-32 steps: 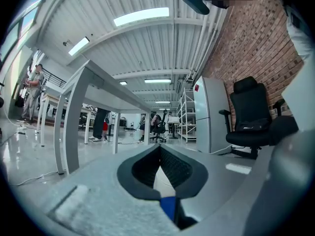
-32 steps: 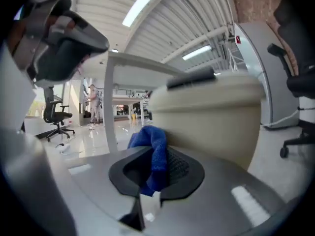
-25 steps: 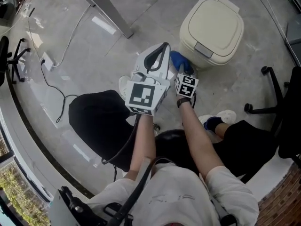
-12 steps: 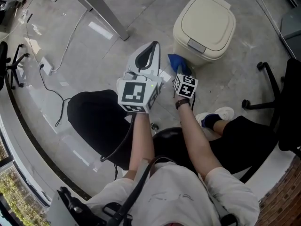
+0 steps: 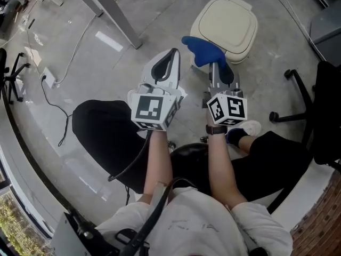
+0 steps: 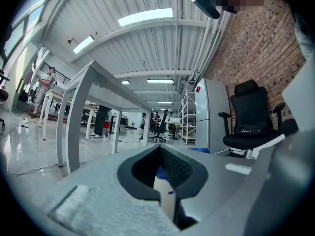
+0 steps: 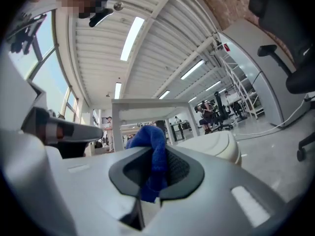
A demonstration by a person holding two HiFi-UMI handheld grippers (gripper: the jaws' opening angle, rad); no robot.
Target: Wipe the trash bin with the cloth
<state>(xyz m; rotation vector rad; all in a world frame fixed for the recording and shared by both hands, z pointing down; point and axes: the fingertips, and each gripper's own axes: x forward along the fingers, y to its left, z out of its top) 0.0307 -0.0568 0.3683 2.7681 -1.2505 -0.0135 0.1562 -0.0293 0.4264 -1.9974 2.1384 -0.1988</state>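
A cream trash bin (image 5: 224, 27) with a closed lid stands on the grey floor at the top of the head view; its lid (image 7: 216, 146) shows beyond the jaws in the right gripper view. My right gripper (image 5: 218, 68) is shut on a blue cloth (image 5: 202, 51), held raised in the air in front of the bin, apart from it. In the right gripper view the cloth (image 7: 153, 156) bunches out between the jaws. My left gripper (image 5: 166, 68) hangs to the left of the right one, jaws together with nothing in them (image 6: 165, 176).
A grey table leg (image 5: 114, 15) stands left of the bin. A black office chair base (image 5: 295, 103) is at the right. A cable (image 5: 58, 111) runs over the floor at the left. The person's black trousers and white shoe (image 5: 250, 128) lie below the grippers.
My right gripper has lifted the blue cloth up off the bin's lower front, away from the floor and toward the camera. The left gripper barely shifted.
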